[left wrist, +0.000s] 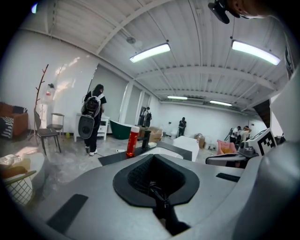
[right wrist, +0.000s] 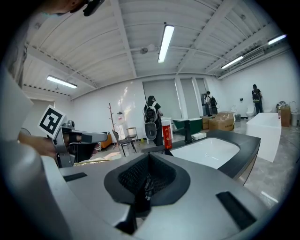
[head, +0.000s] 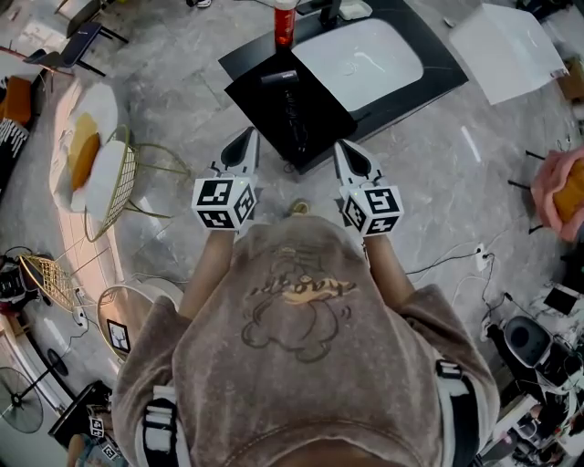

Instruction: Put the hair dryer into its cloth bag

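The black hair dryer (head: 289,102) rests on a flat black cloth bag (head: 319,117), which covers the near corner of a black table (head: 438,71) with a white inset top. A red bottle (head: 285,22) stands behind them. My left gripper (head: 245,139) and right gripper (head: 350,151) hang side by side in front of that corner, over the floor and short of the bag. Both are shut with nothing in them. In the left gripper view the shut jaws (left wrist: 157,192) point at the red bottle (left wrist: 133,141). In the right gripper view the shut jaws (right wrist: 146,183) face the table.
Gold wire chairs (head: 123,187) and a white cushion stand on the marble floor at the left. A white sheet (head: 516,46) lies at the far right. Cables and a power strip (head: 479,257) trail at the right. Several people stand far back in the room (left wrist: 93,117).
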A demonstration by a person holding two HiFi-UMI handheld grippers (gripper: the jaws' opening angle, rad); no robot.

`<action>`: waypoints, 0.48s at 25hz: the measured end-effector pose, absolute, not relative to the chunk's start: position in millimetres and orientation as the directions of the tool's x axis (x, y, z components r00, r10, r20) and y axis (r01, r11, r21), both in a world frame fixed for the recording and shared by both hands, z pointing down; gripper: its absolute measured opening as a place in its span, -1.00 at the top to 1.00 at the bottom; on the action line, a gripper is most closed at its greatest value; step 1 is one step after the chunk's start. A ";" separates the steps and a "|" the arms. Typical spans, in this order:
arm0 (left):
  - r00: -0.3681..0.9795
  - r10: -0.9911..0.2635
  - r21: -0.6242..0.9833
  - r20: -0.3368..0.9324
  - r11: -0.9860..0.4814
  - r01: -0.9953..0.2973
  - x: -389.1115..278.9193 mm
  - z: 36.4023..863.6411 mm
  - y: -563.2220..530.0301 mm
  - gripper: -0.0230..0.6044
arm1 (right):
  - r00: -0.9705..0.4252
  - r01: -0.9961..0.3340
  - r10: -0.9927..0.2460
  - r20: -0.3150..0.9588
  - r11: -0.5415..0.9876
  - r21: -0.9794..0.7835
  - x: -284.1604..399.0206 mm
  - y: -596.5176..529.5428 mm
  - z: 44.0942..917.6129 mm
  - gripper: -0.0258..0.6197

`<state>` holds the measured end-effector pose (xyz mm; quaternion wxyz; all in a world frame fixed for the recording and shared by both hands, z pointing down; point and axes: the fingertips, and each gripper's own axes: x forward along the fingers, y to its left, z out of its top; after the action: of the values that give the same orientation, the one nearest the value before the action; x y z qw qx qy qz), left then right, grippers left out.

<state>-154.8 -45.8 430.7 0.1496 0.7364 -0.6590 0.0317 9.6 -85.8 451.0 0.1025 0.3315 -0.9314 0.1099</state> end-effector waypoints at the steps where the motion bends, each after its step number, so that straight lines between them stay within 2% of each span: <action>1: 0.127 -0.961 0.178 0.245 -0.085 -0.980 -156.4 431.0 -49.0 0.88 | -0.760 -0.639 -0.593 0.265 0.757 -0.139 7.7 -89.6 451.9 0.92; 12: 0.174 -0.951 0.177 0.257 -0.130 -0.976 -181.8 427.6 -78.5 0.88 | -0.740 -0.664 -0.613 0.277 0.731 -0.157 -20.8 -114.0 452.4 0.92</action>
<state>-181.8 -78.5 427.6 0.1527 0.7506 -0.6415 0.0406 -20.8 -114.0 452.4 0.1037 0.3451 -0.9245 0.1238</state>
